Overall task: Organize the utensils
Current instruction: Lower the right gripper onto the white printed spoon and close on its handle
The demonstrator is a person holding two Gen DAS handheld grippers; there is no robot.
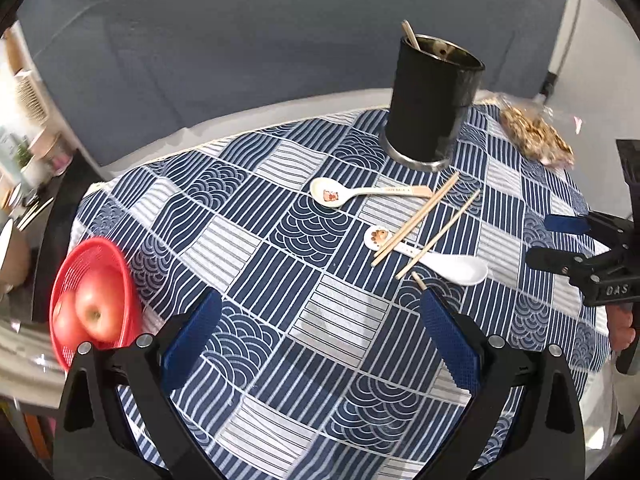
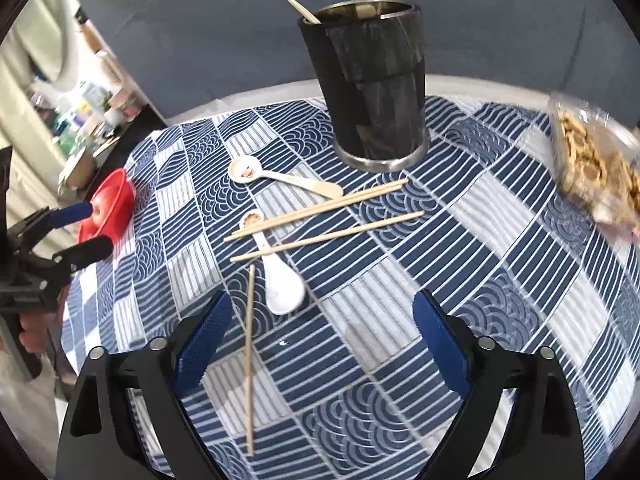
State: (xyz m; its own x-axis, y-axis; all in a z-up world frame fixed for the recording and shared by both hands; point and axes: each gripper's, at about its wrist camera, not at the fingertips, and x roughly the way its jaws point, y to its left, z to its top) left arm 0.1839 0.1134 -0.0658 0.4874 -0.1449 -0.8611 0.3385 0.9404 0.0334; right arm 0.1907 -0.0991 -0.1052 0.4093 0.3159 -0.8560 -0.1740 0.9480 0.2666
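Observation:
A black utensil holder stands at the far side of the table with one chopstick in it. In front of it lie a cream spoon, a white spoon and loose chopsticks. One chopstick lies apart, near the right gripper's left finger. My left gripper is open and empty above the cloth. My right gripper is open and empty, just short of the white spoon.
A red basket with apples sits at the table's left edge. A clear bag of snacks lies at the far right. A blue patterned cloth covers the table.

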